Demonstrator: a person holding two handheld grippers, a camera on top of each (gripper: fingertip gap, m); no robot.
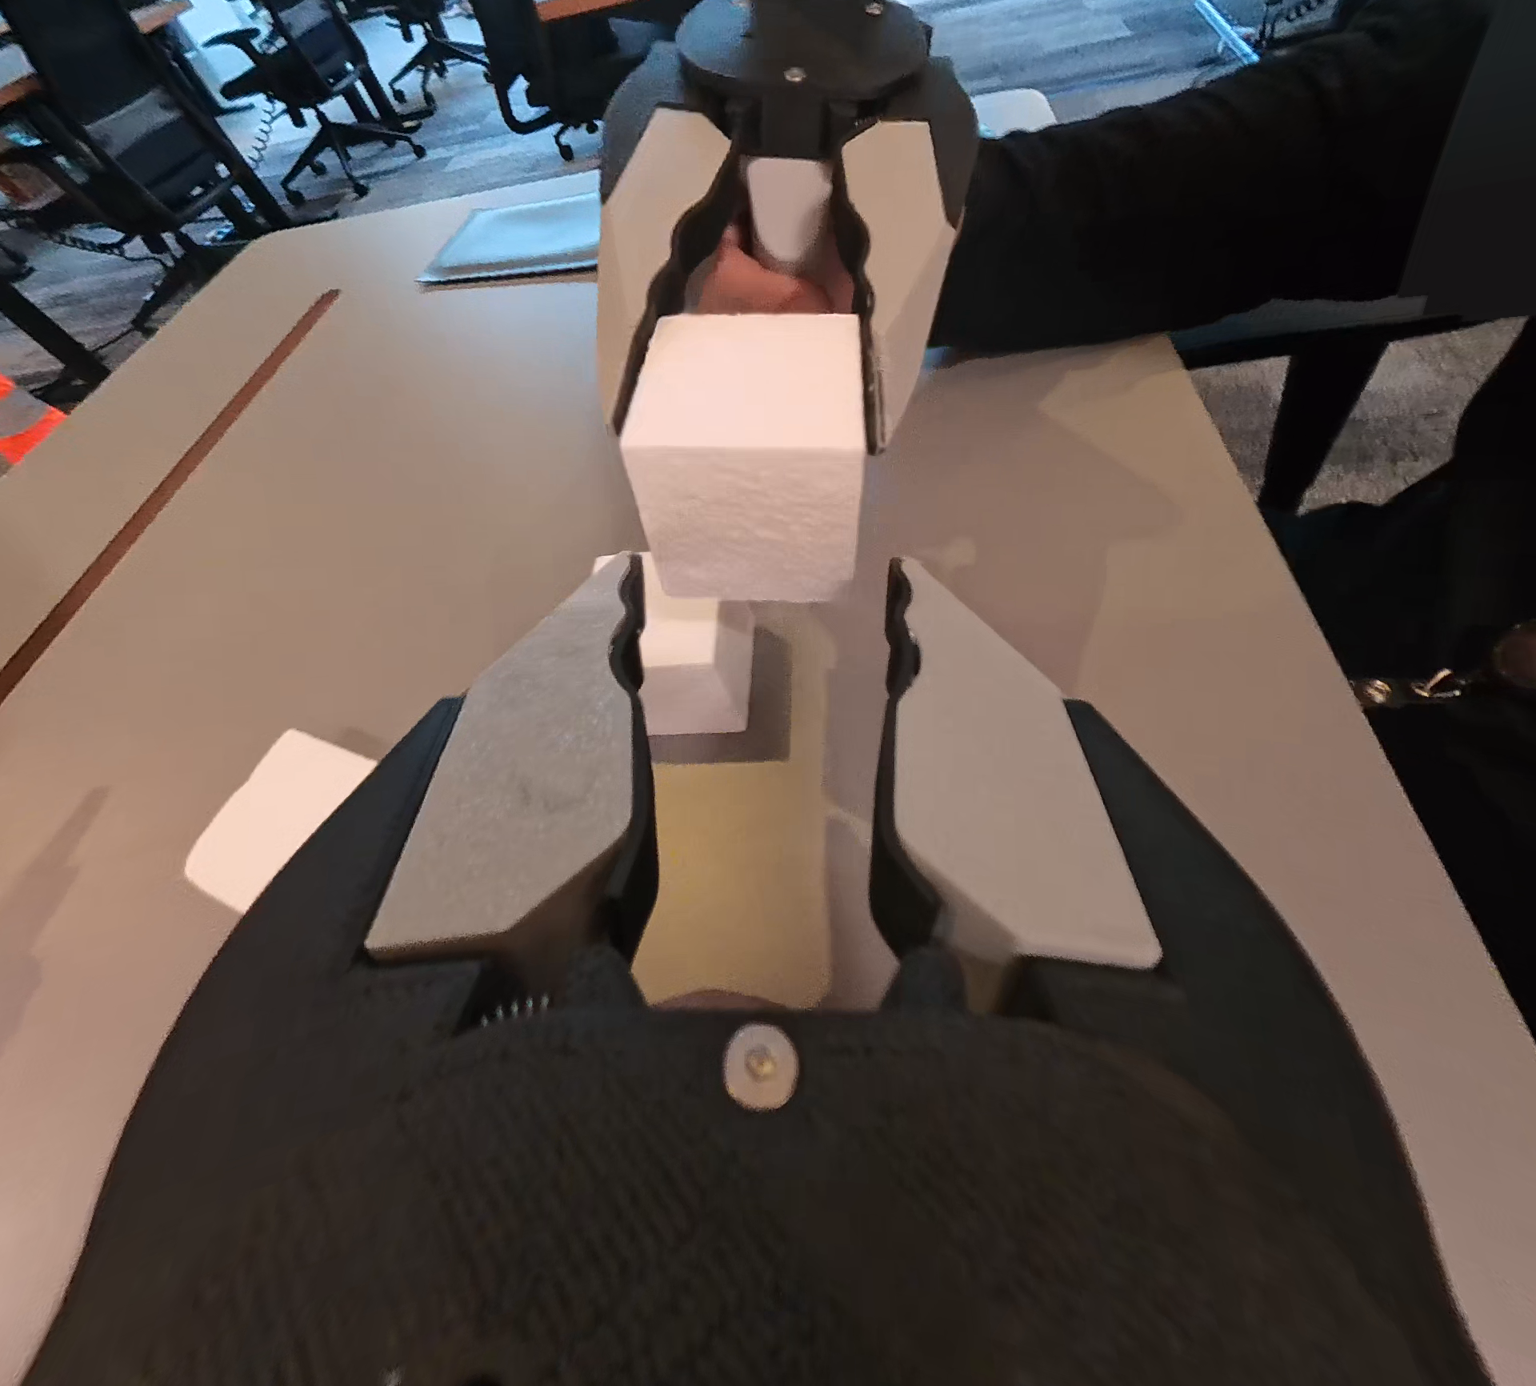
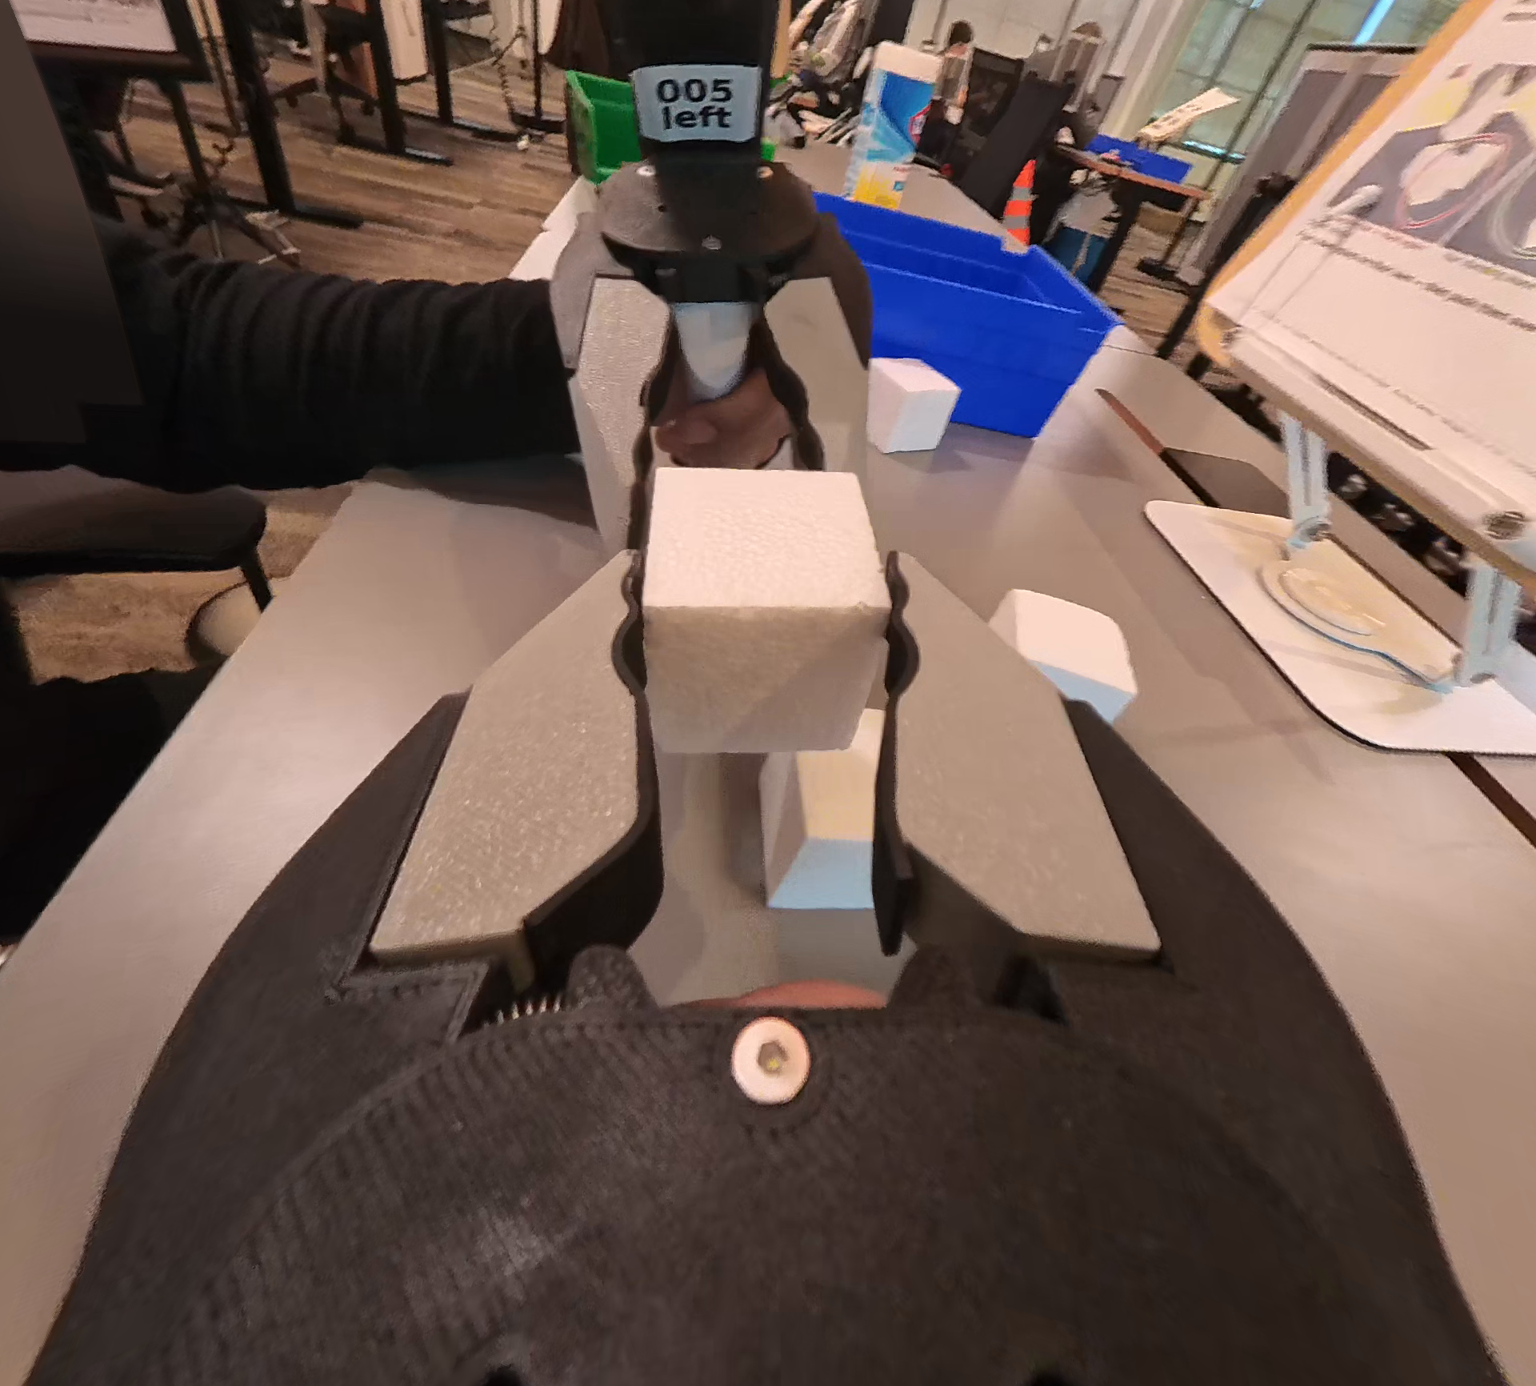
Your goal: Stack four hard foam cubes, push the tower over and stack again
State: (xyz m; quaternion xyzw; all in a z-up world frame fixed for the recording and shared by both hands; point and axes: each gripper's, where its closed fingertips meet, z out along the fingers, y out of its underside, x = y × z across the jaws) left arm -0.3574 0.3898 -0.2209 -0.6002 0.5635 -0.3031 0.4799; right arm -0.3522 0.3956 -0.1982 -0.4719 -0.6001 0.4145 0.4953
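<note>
Right wrist view: cube [image 2: 760, 623] between fingers [image 2: 548, 764].

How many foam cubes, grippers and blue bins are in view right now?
Foam cubes: 4 (held cube, lower cube, right cube, far cube)
Grippers: 2 (left gripper, right gripper)
Blue bin: 1
Total: 7

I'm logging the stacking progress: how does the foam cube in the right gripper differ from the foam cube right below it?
The held white hard foam cube is clamped between the right gripper fingers and is off the table; the lower white foam cube sits on the grey table, ungripped. The held cube is offset from the lower one, not squarely over it. Both are white, textured and look alike in size.
</note>
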